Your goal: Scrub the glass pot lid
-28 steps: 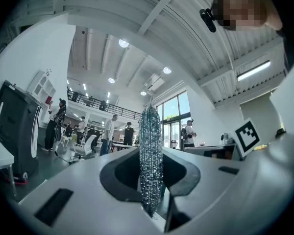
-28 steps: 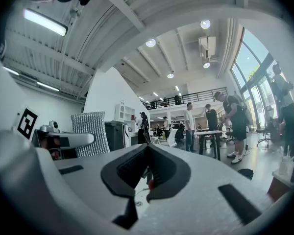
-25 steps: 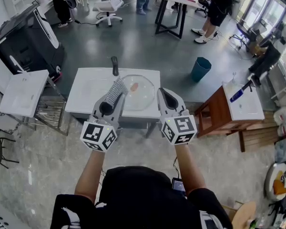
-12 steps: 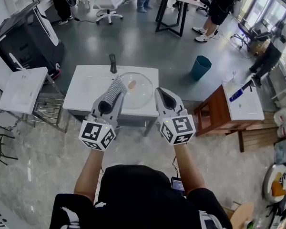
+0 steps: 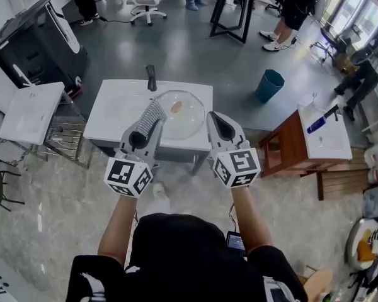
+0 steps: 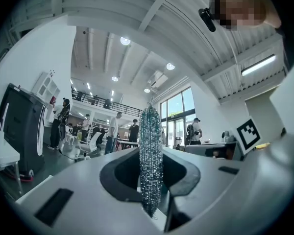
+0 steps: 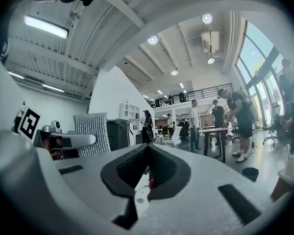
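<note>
The round glass pot lid [image 5: 179, 115] with an orange knob [image 5: 176, 107] lies flat on the white basin table [image 5: 116, 115], below a black faucet [image 5: 151, 77]. My left gripper [image 5: 148, 126] is shut on a silvery metallic scrubbing cloth [image 5: 154, 113], which sticks up out of the jaws over the lid's left rim. The left gripper view has the cloth [image 6: 151, 155] pinched edge-on in the left gripper [image 6: 152, 180]. My right gripper [image 5: 215, 121] is shut and holds nothing, at the lid's right. In the right gripper view the right gripper [image 7: 148, 151] shows its pads meeting, with the cloth [image 7: 91, 133] off to the left.
A teal bin [image 5: 269, 83] stands on the floor beyond the table's right. A wooden stand with a white top [image 5: 318, 140] is at the right, a white side table [image 5: 28, 118] and a black machine [image 5: 38, 43] at the left. People stand by a desk far back.
Both grippers keep their places and their grips. The head view has shifted a little, so the basin table and lid sit slightly lower in the picture.
</note>
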